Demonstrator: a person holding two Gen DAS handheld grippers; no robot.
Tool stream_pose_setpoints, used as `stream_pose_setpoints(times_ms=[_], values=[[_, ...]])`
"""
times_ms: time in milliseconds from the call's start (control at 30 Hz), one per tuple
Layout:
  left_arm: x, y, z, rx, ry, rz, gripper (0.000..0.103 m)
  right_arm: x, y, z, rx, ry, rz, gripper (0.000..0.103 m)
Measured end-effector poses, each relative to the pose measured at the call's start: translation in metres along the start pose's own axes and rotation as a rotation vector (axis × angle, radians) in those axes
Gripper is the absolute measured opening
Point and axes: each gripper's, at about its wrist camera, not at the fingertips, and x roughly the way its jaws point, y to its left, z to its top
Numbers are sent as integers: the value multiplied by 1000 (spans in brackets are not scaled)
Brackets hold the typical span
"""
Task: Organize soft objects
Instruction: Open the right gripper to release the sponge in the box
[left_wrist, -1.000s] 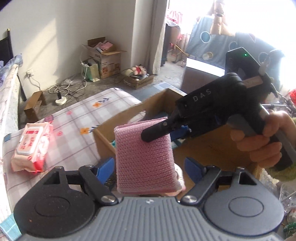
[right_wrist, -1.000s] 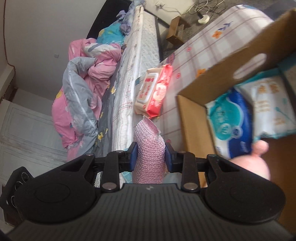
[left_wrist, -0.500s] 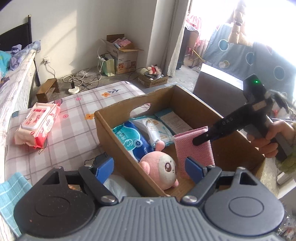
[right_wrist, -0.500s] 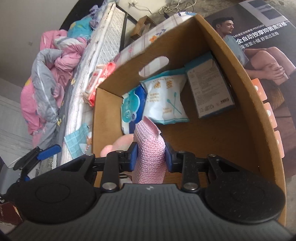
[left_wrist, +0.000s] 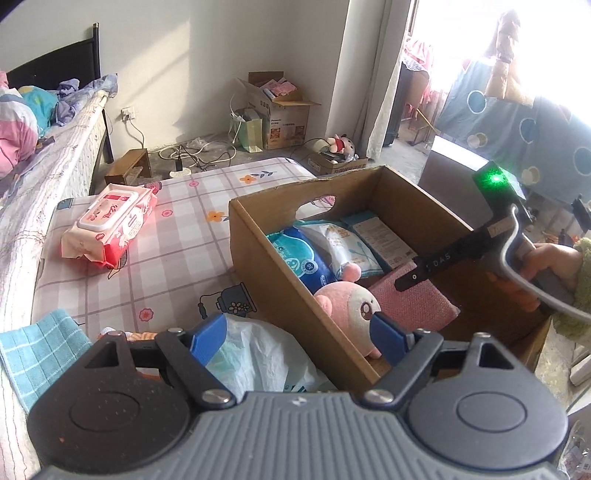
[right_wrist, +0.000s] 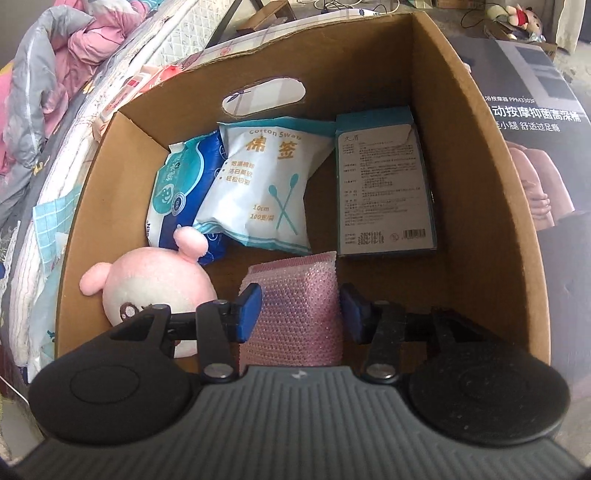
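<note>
Right wrist view: cardboard box (right_wrist: 480, 206) on the bed, pink sponge (right_wrist: 295, 306) on its floor, long axis along the right gripper (right_wrist: 301, 310). Fingers (right_wrist: 249, 312) opening, sponge between, right pad clear. Left gripper (left_wrist: 297, 341), released, hangs at the box's near corner.

Checked mattress (left_wrist: 177, 236) bears cardboard box (left_wrist: 280, 295), wipes pack (left_wrist: 110, 221), cloth (left_wrist: 40, 343).

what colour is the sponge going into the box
Pink, with a bumpy mesh texture. The sponge shows best in the right wrist view, between the right gripper's opening jaws.
</note>
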Motion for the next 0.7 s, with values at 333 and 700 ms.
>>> stream_pose_setpoints(times_ms=[333,700], values=[[-15,17,-20,-54,-18,16,86,23,-4,-6,128,-61,85,49],[-43,37,-41,-96,-69,79,88,-10,1,-10,130,-188,3,69]])
